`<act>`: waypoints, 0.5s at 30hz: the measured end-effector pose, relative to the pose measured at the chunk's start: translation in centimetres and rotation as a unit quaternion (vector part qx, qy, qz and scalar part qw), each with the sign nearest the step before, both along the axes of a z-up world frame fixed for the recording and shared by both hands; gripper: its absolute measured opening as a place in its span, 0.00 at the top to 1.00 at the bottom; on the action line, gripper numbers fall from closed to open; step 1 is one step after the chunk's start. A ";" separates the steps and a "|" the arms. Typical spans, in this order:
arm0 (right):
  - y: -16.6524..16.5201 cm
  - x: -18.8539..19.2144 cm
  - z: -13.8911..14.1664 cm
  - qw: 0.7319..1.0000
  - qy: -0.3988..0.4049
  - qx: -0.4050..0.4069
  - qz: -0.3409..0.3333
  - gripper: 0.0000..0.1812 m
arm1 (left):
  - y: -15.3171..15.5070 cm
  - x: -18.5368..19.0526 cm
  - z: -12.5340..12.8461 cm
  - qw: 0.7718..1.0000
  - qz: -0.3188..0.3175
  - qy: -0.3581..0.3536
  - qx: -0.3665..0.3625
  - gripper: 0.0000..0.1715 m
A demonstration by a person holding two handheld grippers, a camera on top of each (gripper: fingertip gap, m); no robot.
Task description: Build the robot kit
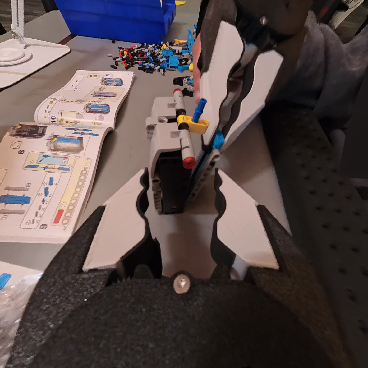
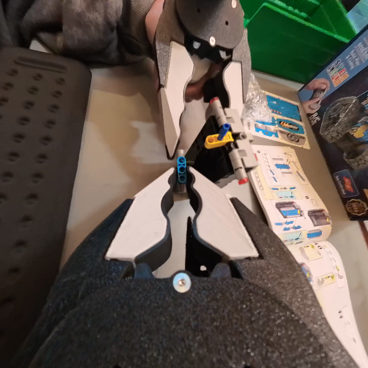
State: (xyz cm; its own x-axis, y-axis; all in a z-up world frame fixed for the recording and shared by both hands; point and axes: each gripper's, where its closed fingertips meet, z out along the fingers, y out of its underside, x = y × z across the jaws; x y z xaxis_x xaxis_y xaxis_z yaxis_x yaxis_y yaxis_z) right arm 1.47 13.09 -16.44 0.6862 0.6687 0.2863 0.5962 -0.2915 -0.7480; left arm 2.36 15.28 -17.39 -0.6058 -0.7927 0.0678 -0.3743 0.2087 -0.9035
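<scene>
A brick assembly (image 1: 169, 151), a grey shell over a black block, stands on the grey table. On top it carries a grey axle with red ends (image 1: 184, 127), a yellow piece (image 1: 196, 123) and a blue pin (image 1: 200, 108). My left gripper (image 1: 180, 175) has its jaws wide around the assembly, touching both sides. My right gripper (image 2: 181, 171) is shut on a small blue three-hole beam (image 2: 181, 169) and holds it against a long grey beam (image 1: 205, 179) on the assembly's side. The right gripper also shows in the left wrist view (image 1: 215, 147), coming in from the upper right.
An open instruction booklet (image 1: 69, 149) lies left of the assembly. Behind it are a pile of loose bricks (image 1: 157, 55), a blue bin (image 1: 119, 18) and a white lamp base (image 1: 20, 53). A green bin (image 2: 298, 35), a product box (image 2: 342, 139), a sticker sheet (image 2: 278, 119) and a dark perforated seat (image 2: 29, 139) are nearby. The tips of both grippers are at nearly the same place. From either gripper's tips it is about 15 centimetres to the dark perforated seat (image 2: 29, 139). It turns up in the left wrist view (image 1: 336, 224) as well.
</scene>
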 end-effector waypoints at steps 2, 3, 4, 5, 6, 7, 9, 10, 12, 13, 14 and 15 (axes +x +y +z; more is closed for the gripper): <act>-0.8 0.6 0.3 0.999 0.027 -0.034 -0.005 0.96 | 1.3 -0.3 0.4 0.999 0.016 0.000 0.032 0.62; -1.1 0.9 0.6 0.998 0.039 -0.043 -0.006 0.96 | 1.7 -0.6 1.0 0.999 0.018 -0.002 0.035 0.62; -1.3 1.0 0.9 0.998 0.048 -0.050 -0.006 0.96 | 2.1 -1.2 1.5 0.999 0.012 0.001 0.039 0.62; -1.4 1.1 1.2 0.998 0.051 -0.044 -0.005 0.96 | 2.7 -1.6 2.2 0.999 0.020 -0.002 0.047 0.62; -1.4 1.1 1.5 0.998 0.051 -0.035 -0.001 0.96 | 3.3 -2.1 3.1 0.998 0.025 -0.010 0.056 0.62; -1.5 0.9 1.9 0.998 0.053 -0.027 0.004 0.96 | 4.1 -2.6 4.0 0.997 0.032 -0.018 0.071 0.62; -1.6 0.2 2.4 0.998 0.064 -0.020 0.016 0.96 | 4.4 -3.9 6.3 0.996 0.034 -0.042 0.066 0.65; -1.8 -0.2 2.6 0.997 0.069 -0.020 0.024 0.96 | 3.2 -5.0 7.4 0.998 -0.001 -0.047 0.041 0.66; -2.0 -0.8 2.8 0.996 0.074 -0.023 0.037 0.96 | 0.1 -6.5 8.2 0.996 -0.067 -0.053 0.011 0.74; -2.1 -1.0 2.7 0.996 0.075 -0.024 0.042 0.96 | -1.1 -6.5 7.8 0.995 -0.081 -0.048 0.016 0.74; -2.2 -1.2 2.7 0.996 0.074 -0.025 0.046 0.96 | -2.2 -6.1 6.9 0.995 -0.084 -0.039 0.028 0.74; -2.3 -1.5 2.8 0.996 0.075 -0.024 0.050 0.96 | -3.2 -5.6 5.7 0.995 -0.087 -0.026 0.042 0.73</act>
State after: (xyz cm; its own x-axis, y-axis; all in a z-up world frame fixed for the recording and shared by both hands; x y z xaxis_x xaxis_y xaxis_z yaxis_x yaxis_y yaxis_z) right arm 0.01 10.84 -13.68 0.6483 0.7463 0.1508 0.5059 -0.2741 -0.8179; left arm -3.24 12.07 -11.66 -0.7348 -0.6777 -0.0288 -0.2798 0.3416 -0.8972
